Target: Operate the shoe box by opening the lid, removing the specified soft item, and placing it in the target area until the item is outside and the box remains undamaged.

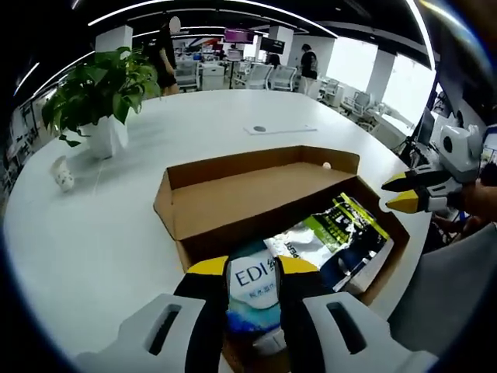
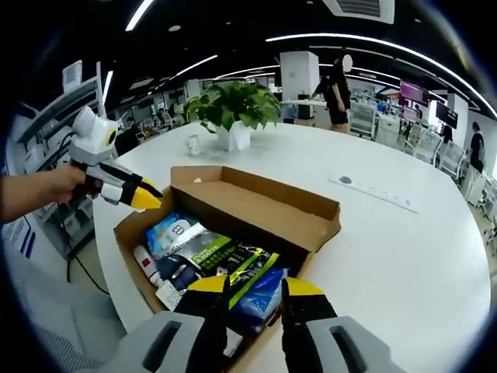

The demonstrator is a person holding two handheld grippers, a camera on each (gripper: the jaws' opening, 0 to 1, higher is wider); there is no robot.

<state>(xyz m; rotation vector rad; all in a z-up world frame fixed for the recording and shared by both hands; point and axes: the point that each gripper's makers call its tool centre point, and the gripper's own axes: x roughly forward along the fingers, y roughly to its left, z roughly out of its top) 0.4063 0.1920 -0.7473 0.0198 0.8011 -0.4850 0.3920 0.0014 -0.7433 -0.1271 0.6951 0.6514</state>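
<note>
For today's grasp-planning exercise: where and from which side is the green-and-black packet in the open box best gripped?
Grip the green-and-black packet by its exposed upper edge, coming from above through the open top. It lies flat over other packs, with the cardboard box walls blocking its sides.

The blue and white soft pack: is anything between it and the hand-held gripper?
Nothing visible: the left hand-held gripper has the blue and white soft pack between its jaws, over the open brown cardboard box.
</note>
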